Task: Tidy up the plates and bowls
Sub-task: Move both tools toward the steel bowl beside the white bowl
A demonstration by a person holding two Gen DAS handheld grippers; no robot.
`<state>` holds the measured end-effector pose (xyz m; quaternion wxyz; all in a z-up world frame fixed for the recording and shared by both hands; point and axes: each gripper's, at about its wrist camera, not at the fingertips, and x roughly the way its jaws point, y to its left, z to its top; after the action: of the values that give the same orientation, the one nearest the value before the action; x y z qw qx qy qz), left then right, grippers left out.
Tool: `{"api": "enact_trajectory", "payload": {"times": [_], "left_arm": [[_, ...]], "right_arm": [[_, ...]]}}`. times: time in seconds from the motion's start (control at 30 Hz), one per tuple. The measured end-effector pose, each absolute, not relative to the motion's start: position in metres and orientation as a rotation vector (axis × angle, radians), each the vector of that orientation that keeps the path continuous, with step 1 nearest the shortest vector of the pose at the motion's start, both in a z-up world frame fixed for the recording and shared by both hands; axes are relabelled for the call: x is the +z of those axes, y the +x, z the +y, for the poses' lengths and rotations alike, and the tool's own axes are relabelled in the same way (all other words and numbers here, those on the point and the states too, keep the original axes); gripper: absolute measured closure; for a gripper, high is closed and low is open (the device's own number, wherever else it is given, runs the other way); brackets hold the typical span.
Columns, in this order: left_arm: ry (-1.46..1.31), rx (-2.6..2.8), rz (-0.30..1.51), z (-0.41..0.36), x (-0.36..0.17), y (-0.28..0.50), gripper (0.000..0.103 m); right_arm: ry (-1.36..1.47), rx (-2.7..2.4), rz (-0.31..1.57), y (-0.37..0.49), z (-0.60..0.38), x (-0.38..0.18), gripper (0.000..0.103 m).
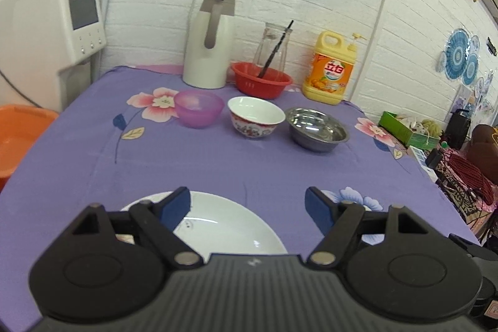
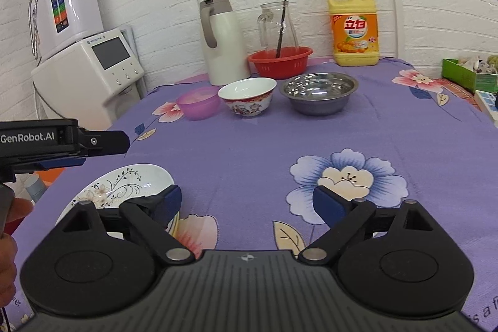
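Both jaws stand wide apart and hold nothing. The left gripper (image 1: 247,204) hovers over a white plate (image 1: 224,226) at the near edge of the table (image 1: 218,170); the right gripper (image 2: 247,204) hangs just beside that plate (image 2: 124,182). Farther back stand, in a row, a purple bowl (image 1: 199,108), a porcelain bowl (image 1: 256,117) and a steel bowl (image 1: 317,128). Probable hazards: a shallow pinch on the plate's glazed rim may slip, and the near edge leaves little margin before a fall; the loose cloth may drag if the plate is slid.

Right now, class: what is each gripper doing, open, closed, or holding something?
Left gripper: open, empty, hovering over the white plate.
Right gripper: open, empty, above the purple tablecloth.
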<state>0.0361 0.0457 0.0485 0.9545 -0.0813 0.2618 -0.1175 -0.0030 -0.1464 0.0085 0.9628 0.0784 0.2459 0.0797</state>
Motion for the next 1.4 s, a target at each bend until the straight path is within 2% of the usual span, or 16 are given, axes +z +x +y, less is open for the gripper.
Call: {"api": "enact_trajectory", "payload": {"times": [0.3, 0.53, 0.93, 1.4], "left_arm": [[-0.102, -0.275, 0.554, 0.007, 0.053, 0.064, 0.027], [-0.038, -0.25, 0.567, -0.009, 0.06, 0.111, 0.021], [-0.038, -0.303, 0.665, -0.045, 0.062, 0.188, 0.021], [-0.008, -0.311, 0.713, -0.079, 0.052, 0.225, 0.021]], "right_arm": [[0.143, 0.13, 0.497, 0.014, -0.168, 0.012, 0.0], [0.139, 0.121, 0.537, 0.054, -0.191, 0.009, 0.0], [0.091, 0.083, 0.587, 0.114, -0.237, 0.012, 0.0], [0.055, 0.082, 0.585, 0.151, -0.269, 0.013, 0.0]]}}
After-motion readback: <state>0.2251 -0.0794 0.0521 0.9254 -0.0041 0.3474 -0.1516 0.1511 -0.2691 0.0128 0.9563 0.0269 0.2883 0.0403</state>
